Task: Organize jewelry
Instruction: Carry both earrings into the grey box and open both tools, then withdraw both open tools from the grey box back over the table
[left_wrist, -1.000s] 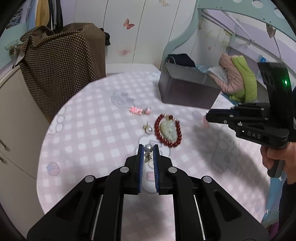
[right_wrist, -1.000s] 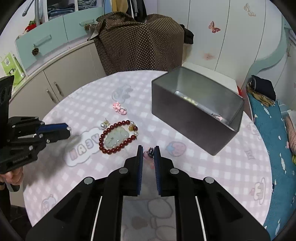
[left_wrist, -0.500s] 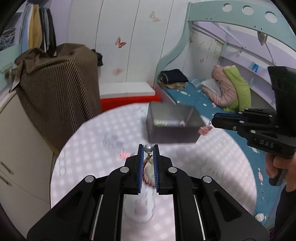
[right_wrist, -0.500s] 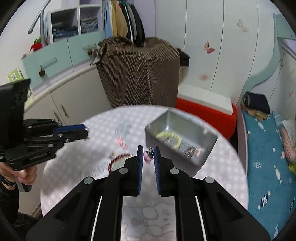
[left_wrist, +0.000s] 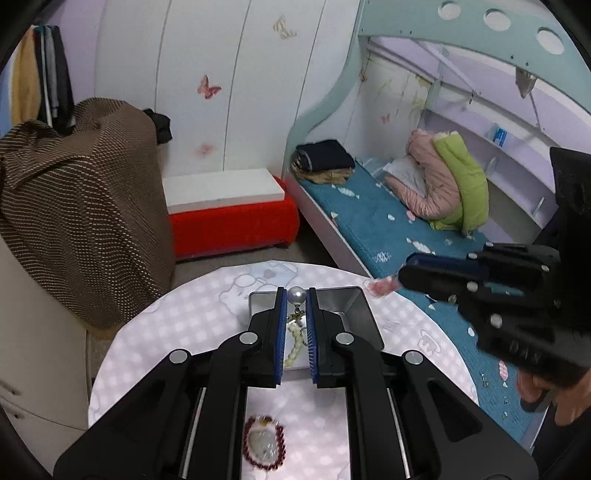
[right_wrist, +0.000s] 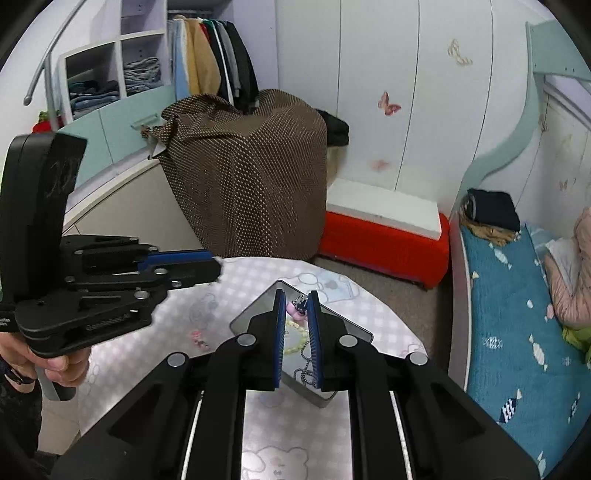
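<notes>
Left gripper (left_wrist: 296, 295) clamps pearl earring (left_wrist: 296, 296); right gripper (right_wrist: 296, 305) pinches small pink charm (right_wrist: 294, 309). Both held above open metal tin (left_wrist: 352, 300) at far side of round table (left_wrist: 177, 325). Judgement: centre each over tin before release, drop low, avoid rim. Red bead bracelet (left_wrist: 264, 446) waits near edge.

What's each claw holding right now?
Left gripper shut on pearl earring. Right gripper shut on pink earring. Both above metal box; nothing blocking.
</notes>
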